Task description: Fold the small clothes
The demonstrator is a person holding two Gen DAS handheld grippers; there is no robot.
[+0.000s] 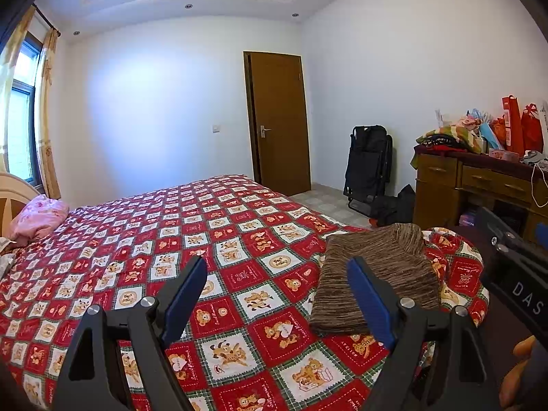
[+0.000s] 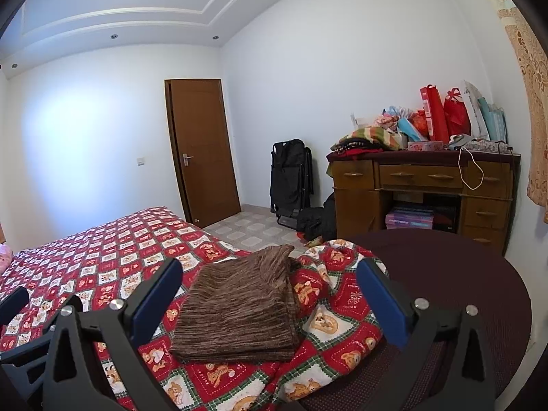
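Brown knit garment (image 2: 236, 311) lies folded near the bed's corner, flat on the red bear-print quilt (image 1: 144, 239). Left gripper (image 1: 281, 294) spread wide, empty, above the quilt with the garment just to its right. Right gripper (image 2: 270, 298) spread wide, empty, framing the garment without touching it. Pink cloth (image 1: 39, 215) at the headboard end, well apart.

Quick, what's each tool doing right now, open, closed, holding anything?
Left tool: open, holding nothing, above the bedspread.
Right tool: open, holding nothing, brown folded garment lies between its fingers' line of view.
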